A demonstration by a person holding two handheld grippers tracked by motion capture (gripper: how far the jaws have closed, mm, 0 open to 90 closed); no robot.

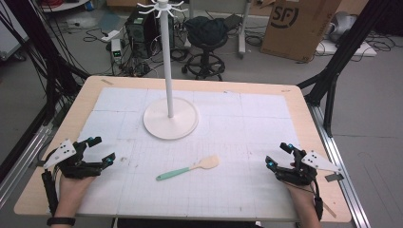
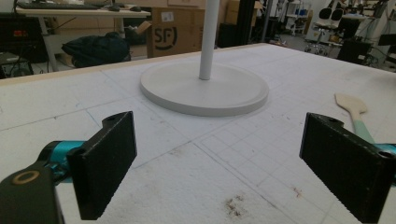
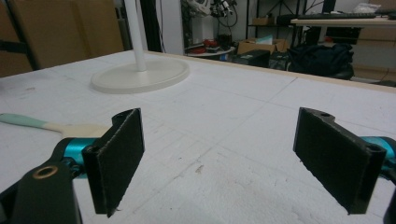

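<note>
Both tools rest at the near corners of the table: the left gripper and the right gripper each stand with jaws spread wide and nothing between them. A spatula with a mint-green handle and pale blade lies flat between them, blade toward the right, well short of the white hook stand. Judging by this layout, the likely step is a pickup: approach the handle squarely, low to the foam, and close mid-handle so it does not pivot
</note>
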